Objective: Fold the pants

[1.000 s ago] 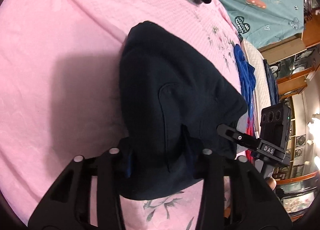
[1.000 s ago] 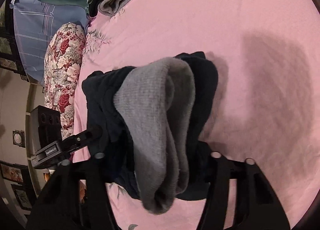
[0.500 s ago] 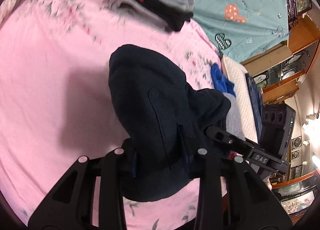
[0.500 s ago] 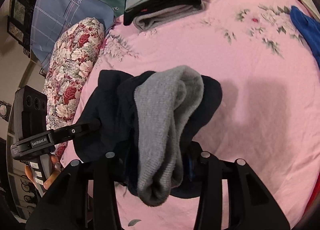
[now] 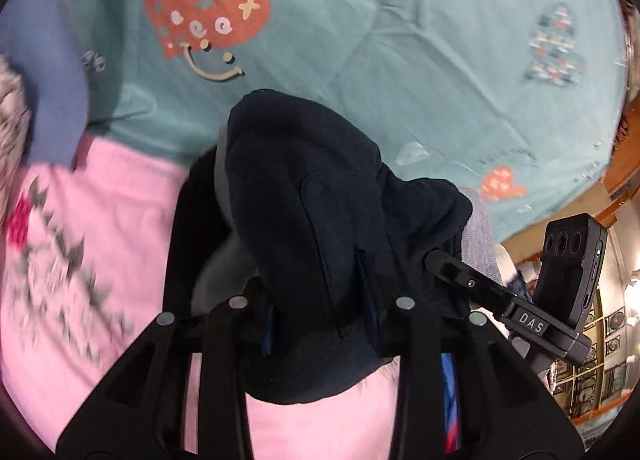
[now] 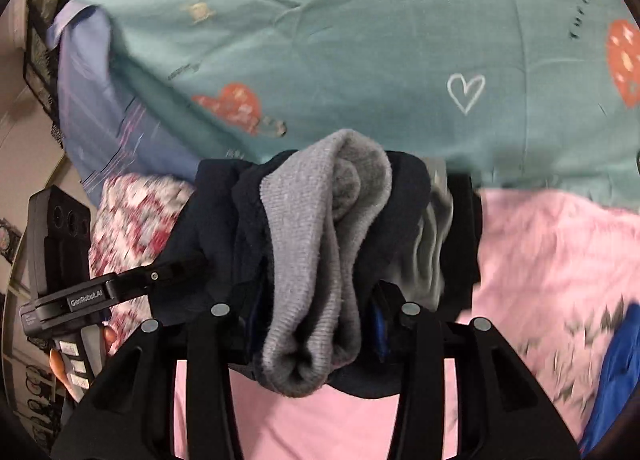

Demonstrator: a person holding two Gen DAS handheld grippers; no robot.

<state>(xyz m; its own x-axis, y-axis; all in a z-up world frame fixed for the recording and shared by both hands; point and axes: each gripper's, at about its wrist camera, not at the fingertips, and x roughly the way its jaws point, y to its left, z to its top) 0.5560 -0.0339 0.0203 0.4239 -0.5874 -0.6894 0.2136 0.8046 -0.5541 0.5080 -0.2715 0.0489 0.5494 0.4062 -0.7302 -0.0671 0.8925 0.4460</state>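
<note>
The folded pants (image 5: 320, 244) hang in the air as one thick dark bundle, carried between the two grippers above the pink bedsheet (image 5: 104, 219), with the teal blanket (image 5: 400, 39) filling the view beyond.

The left gripper (image 5: 318, 308) has its fingers closed on the dark outer cloth at one end. The right gripper (image 6: 316, 316) has its fingers clamped on the other end, where the grey lining (image 6: 312, 244) is rolled outward. The right fingers closed a little further on that cloth within the last second; the pictures show the fabric squeezed between them.

Each camera sees the other gripper just beside the bundle, so the two hands are close together and the bundle's long axis runs across from one to the other. In both views the cloth lies straight ahead of the fingers and droops past them toward the sheet.

Behind the bundle sits what looks like a pile of folded dark and grey clothes (image 6: 452, 232). The view is blurred, so this is a guess. If that is the stack, it lies dead ahead of both grippers, neither hand clearly nearer, and the likely next step is to lower the bundle flat onto it, both ends together.
</note>
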